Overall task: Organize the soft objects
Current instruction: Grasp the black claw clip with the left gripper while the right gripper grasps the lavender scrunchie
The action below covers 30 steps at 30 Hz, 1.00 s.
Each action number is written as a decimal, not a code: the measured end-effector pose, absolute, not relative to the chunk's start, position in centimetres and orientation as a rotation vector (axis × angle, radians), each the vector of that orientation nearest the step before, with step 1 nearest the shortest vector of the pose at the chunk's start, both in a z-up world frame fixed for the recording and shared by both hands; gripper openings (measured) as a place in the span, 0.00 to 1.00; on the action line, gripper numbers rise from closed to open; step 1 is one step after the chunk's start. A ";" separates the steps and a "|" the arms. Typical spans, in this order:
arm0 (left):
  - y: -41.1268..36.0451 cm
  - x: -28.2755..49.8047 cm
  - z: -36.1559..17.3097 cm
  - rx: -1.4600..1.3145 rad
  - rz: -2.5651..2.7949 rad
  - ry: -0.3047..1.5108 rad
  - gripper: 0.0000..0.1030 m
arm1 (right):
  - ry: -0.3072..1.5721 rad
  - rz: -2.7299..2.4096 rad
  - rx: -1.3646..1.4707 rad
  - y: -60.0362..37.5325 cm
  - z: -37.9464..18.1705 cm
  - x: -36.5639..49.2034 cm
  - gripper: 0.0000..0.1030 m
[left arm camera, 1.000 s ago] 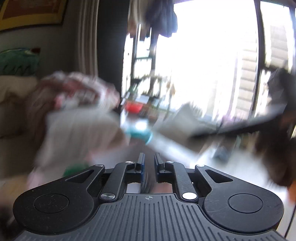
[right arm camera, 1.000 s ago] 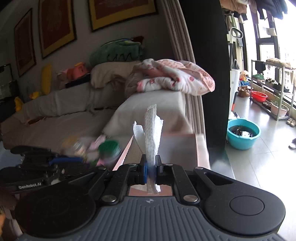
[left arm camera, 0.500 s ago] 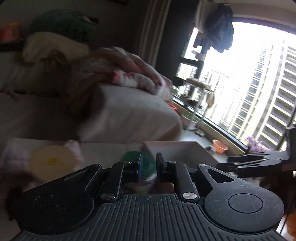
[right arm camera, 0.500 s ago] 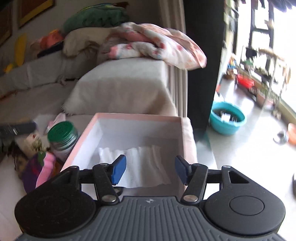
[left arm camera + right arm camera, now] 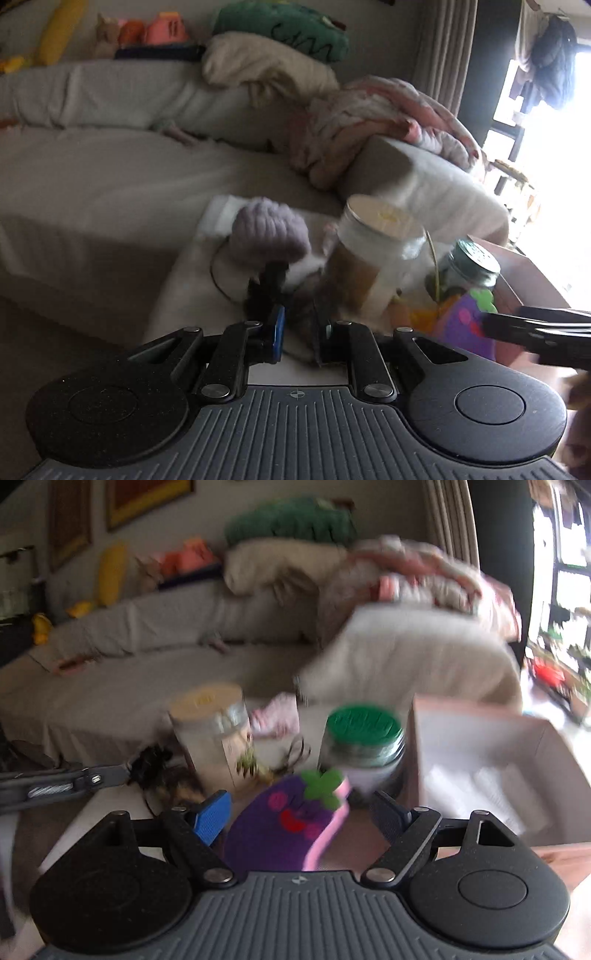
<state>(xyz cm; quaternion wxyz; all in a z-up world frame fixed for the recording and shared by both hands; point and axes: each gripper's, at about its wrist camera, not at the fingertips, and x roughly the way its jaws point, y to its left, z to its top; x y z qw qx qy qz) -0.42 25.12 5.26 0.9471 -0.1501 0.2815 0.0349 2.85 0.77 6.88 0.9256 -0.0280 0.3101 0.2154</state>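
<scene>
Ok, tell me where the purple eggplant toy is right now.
In the right wrist view, the purple eggplant toy lies between the open right gripper's fingers, just in front of the green-lidded jar and left of the pink box.

The right gripper (image 5: 299, 818), which dropped the tissue (image 5: 476, 790) in the box (image 5: 480, 734), has swung left; its wide-open jaws now flank the purple toy (image 5: 280, 830). The left gripper (image 5: 297, 334) has parted slightly, over dark fluff (image 5: 266, 291).
</scene>
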 end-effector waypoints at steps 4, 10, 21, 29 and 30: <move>25.6 -0.7 4.7 -0.333 0.051 0.554 0.17 | 0.678 0.442 -0.075 1.8 5.8 3.6 0.80; 28.0 1.4 4.7 -0.363 0.119 0.496 0.17 | 0.607 0.480 -0.187 1.0 5.1 2.0 0.80; 27.6 6.6 2.3 -0.236 0.028 0.674 0.39 | 0.520 0.580 -0.285 0.3 5.6 -0.8 0.80; 29.2 6.6 1.9 -0.297 -0.034 0.689 0.39 | 0.518 0.647 -0.353 2.1 6.8 -0.8 0.80; 29.3 6.6 1.8 -0.307 -0.041 0.689 0.39 | 0.530 0.651 -0.355 2.4 7.4 -0.5 0.80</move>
